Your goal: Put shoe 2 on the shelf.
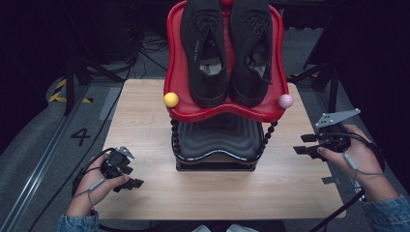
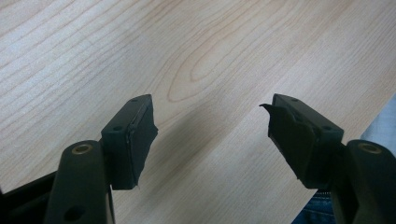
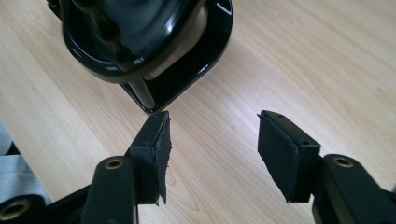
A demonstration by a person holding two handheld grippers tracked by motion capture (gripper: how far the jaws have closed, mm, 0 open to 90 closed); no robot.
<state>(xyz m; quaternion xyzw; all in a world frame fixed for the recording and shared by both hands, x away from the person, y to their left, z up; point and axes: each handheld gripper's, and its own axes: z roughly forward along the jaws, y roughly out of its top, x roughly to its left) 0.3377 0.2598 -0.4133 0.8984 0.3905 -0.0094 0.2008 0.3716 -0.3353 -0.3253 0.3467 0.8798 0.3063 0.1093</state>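
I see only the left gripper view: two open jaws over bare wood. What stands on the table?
Observer: A two-level rack stands mid-table: a red tray above a black tray.
Operator: Is something on the red tray?
Observer: Yes, a pair of black shoes lies on it, side by side.
Operator: Where is the right gripper?
Observer: The right gripper is at the table's right edge, pointing at the rack; its jaws are open and hold nothing.
Operator: And the left gripper, from above?
Observer: The left gripper is near the front left corner, clear of the rack.
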